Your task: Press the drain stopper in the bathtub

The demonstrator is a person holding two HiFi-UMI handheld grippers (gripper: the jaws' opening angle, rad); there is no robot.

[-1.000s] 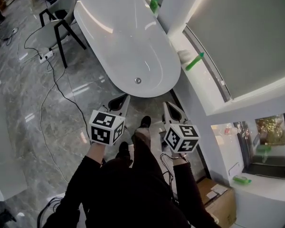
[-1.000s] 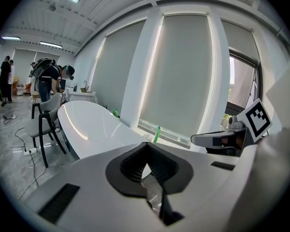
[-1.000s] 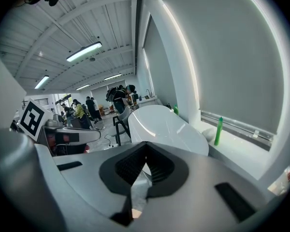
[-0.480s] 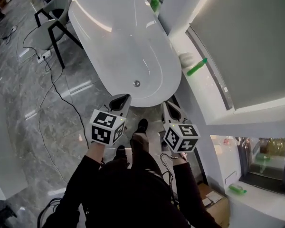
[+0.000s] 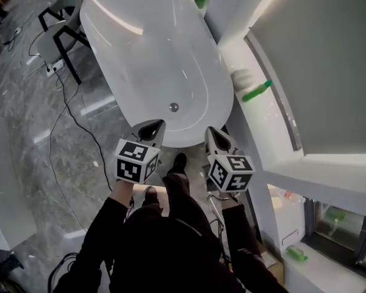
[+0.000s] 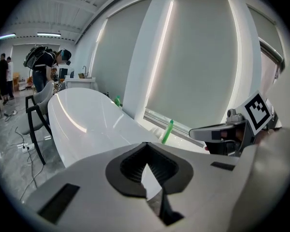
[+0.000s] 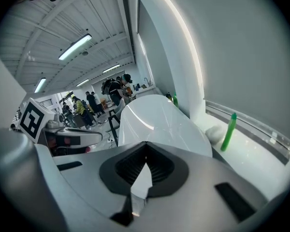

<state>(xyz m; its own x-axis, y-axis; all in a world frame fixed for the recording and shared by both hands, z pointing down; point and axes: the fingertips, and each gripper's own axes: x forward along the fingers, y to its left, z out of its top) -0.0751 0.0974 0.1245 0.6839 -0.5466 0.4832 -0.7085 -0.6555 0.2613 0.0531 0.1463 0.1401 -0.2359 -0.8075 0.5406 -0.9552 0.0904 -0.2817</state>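
Left gripper (image 5: pixel 150 129) and right gripper (image 5: pixel 218 138), jaws together and empty, hover by the near rim of the white oval bathtub (image 5: pixel 140 47), its round metal drain stopper (image 5: pixel 174 107) at 12 o'clock

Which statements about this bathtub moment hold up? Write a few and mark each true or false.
1. The drain stopper sits at the end of the bathtub nearest the person. True.
2. The left tongs are pressing the stopper. False: they are held short of it, by the tub's near rim, not touching it.
3. The right tongs are shut with nothing between them. True.
4. A green bottle lies inside the tub. False: the green bottle stands on the ledge to the tub's right.
5. A chair stands on the floor left of the tub. True.
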